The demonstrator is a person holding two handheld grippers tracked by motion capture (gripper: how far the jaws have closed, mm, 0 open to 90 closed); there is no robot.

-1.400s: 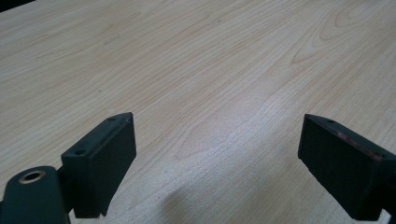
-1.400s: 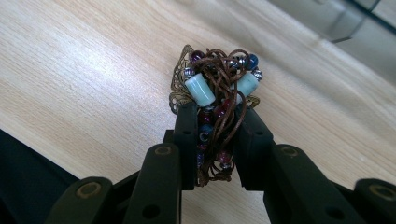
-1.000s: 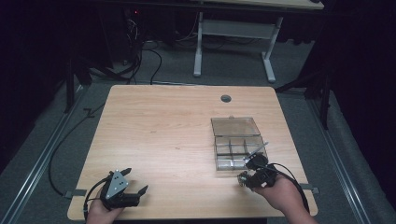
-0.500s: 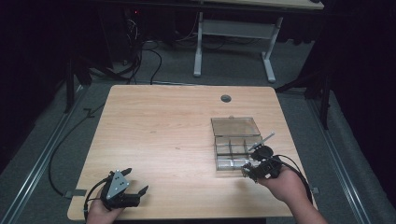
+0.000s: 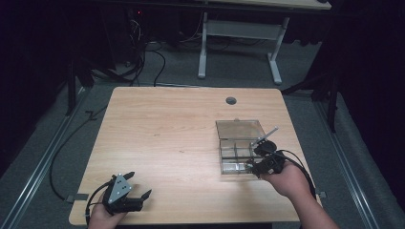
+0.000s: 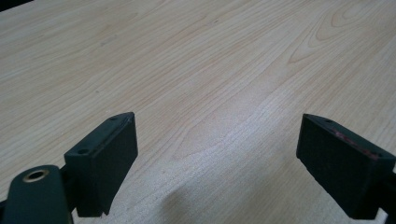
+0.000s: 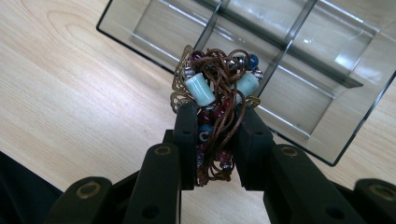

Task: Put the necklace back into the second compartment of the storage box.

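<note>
Here: one beaded bundle (image 7: 217, 93) pinched in right tool (image 7: 215, 140); one clear box (image 5: 239, 148).

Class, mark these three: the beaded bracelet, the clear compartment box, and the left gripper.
beaded bracelet (image 7: 212, 88), right gripper view, its tangled cord middle.
clear compartment box (image 5: 239, 129), high view, its open lid.
left gripper (image 6: 219, 158), left gripper view, midway between its tips.

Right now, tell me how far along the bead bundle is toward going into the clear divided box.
Done: the right gripper is shut on the beaded cord bundle, and the clear box lies open. In hand: the bundle hangs at the box's near edge, not yet in a compartment. Left: placing and releasing it, probably. The left gripper sits open and idle over bare table.
</note>
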